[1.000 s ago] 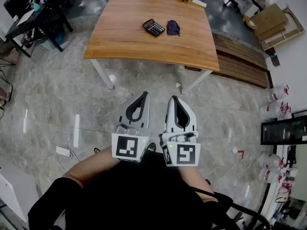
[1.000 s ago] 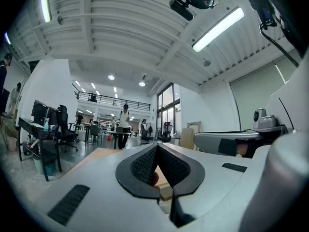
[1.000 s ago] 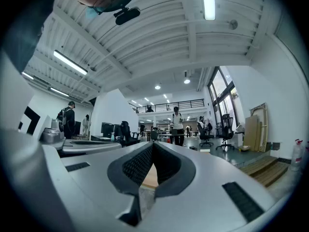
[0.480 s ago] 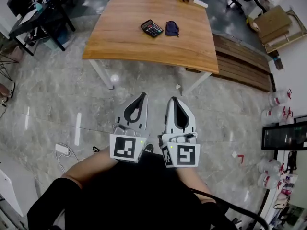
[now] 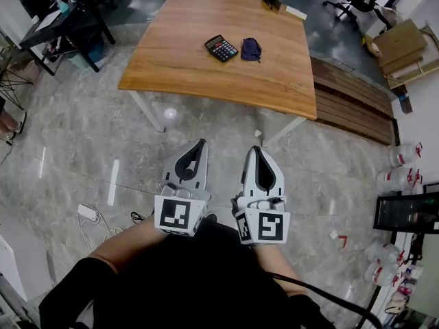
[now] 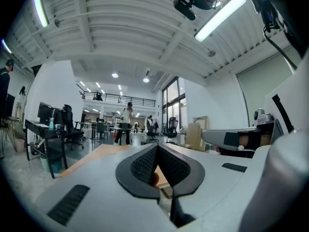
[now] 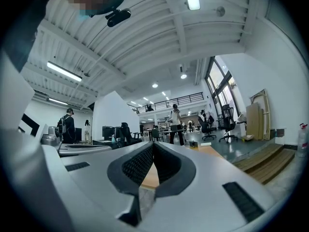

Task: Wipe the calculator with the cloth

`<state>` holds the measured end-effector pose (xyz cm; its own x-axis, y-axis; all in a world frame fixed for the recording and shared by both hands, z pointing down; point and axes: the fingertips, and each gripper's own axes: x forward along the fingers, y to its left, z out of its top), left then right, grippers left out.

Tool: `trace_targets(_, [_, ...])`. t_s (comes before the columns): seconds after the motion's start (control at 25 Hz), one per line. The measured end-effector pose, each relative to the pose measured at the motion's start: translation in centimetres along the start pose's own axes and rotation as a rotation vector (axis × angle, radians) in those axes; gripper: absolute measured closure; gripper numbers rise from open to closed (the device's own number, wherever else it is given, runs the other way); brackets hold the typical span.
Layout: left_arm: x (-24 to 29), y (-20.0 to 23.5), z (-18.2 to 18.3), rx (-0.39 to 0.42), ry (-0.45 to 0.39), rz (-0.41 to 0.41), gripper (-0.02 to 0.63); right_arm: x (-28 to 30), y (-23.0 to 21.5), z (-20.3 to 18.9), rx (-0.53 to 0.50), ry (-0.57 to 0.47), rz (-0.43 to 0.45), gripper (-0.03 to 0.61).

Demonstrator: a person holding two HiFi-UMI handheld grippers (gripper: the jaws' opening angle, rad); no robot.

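Note:
A black calculator (image 5: pixel 221 48) lies on the wooden table (image 5: pixel 206 74) near its middle. A dark blue cloth (image 5: pixel 250 49) sits bunched just to its right. Both grippers hang over the floor well short of the table's near edge, side by side and pointing level toward it. My left gripper (image 5: pixel 200 142) is shut with nothing in it, and so is my right gripper (image 5: pixel 256 148). In the left gripper view the left gripper's tips (image 6: pixel 157 145) meet. The right gripper view shows the right gripper's tips (image 7: pixel 153 143) closed too, with the table top behind them.
A small dark box (image 5: pixel 273 2) and a white sheet sit at the table's far edge. A black desk (image 5: pixel 62 26) stands at the left. Wooden pallets (image 5: pixel 350 98) lie to the right of the table. A white power strip (image 5: pixel 89 214) with cable lies on the floor at my left.
Both grippers have moved a little forward with the person, and the table has slid lower and rightward in the head view. Both stay shut.

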<state>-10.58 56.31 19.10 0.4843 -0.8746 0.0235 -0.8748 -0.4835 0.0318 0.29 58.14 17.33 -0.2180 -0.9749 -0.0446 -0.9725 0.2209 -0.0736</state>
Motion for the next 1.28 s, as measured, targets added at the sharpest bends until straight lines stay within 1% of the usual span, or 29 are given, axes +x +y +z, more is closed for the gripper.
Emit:
trace_targets(0.24, [7.9, 3.0, -2.5, -0.026, 0.020, -0.024, 0.618, 8.2, -2.5, -2.7, -0.006, 0.035, -0.001, 0.563])
trace_targets(0.36, [13.2, 5.7, -4.2, -0.050, 0.047, -0.027, 0.618, 14.0, -3.9, -4.2, -0.010, 0.051, -0.003, 0.563])
trace_targets(0.48, [19.2, 8.7, -5.3, -0.053, 0.071, -0.037, 0.618, 20.4, -5.3, -5.8, -0.017, 0.077, 0.005, 0.563])
trace_targets(0.6, [25.2, 11.9, -5.5, -0.062, 0.088, -0.051, 0.618, 26.8, -6.8, -6.8, -0.007, 0.108, -0.008, 0.563])
trace_targets(0.8, [33.8, 16.2, -5.4, -0.067, 0.123, -0.086, 0.618, 36.1, -9.2, -7.2, -0.003, 0.139, -0.038, 0.563])
trace_targets(1.04, [40.8, 18.7, -6.2, -0.068, 0.157, -0.104, 0.618, 42.5, -12.3, -7.4, 0.003, 0.147, -0.069, 0.563])
trace_targets(1.2, [44.0, 18.9, -6.9, -0.079, 0.163, -0.104, 0.618, 44.7, -14.3, -8.5, 0.024, 0.170, -0.057, 0.563])
trace_targets(1.28, [45.9, 18.6, -7.6, -0.063, 0.165, -0.111, 0.618, 46.1, -15.6, -9.4, 0.035, 0.179, -0.040, 0.563])
